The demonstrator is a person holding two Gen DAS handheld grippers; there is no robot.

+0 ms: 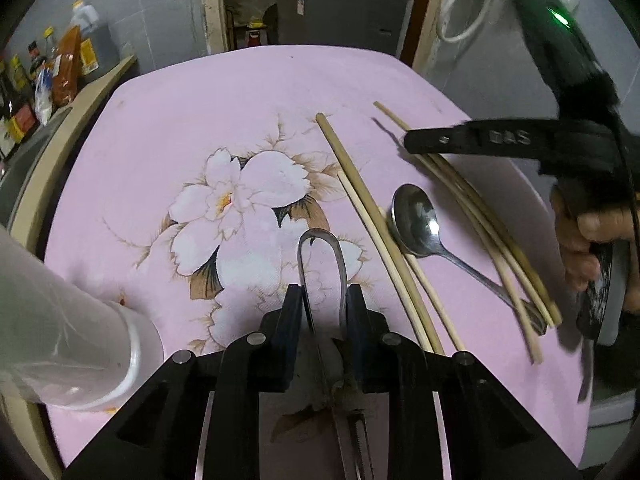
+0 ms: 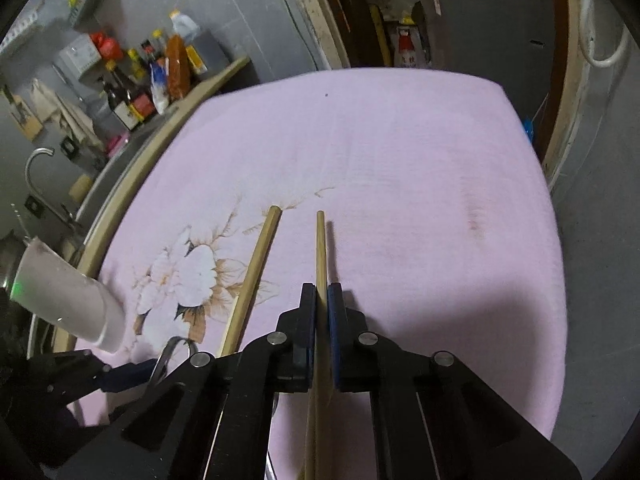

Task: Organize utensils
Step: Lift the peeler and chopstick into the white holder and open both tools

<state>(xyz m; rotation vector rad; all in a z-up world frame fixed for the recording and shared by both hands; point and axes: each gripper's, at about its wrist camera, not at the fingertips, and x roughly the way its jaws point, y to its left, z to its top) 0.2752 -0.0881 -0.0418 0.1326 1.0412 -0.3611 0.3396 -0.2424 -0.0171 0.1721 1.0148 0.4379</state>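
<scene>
Starting at the far left of the left wrist view, a white plastic cup (image 1: 76,344) lies tipped on its side at the lower left, its rim toward the flower print on the pink floral cloth (image 1: 248,92) that covers the desk. At the upper left, sauce bottles (image 1: 44,76) stand along a ledge. Low in the middle, the left tool (image 1: 323,300) is clamped narrowly on a bent metal utensil handle (image 1: 322,256), whose loop juts forward between the pads; what kind of utensil it is I cannot tell. Right of it, pale bamboo chopsticks (image 1: 372,216) lie slanting on the cloth, touching a steel spoon (image 1: 416,220) just beside them, bowl up. Further right, more pale chopsticks (image 1: 480,216) lie in a loose bundle, crossing the spoon's handle near the lower right. Above them the right tool (image 1: 412,142) reaches in from the right edge, gripped by a person's hand (image 1: 588,240).

In the right wrist view, the cup (image 2: 68,300) sits at the left edge and the left tool (image 2: 132,372) at the lower left. A loose chopstick (image 2: 252,276) lies centre-left. The right tool (image 2: 321,304) is closed on a single thin chopstick (image 2: 320,248), which points up the frame.
</scene>
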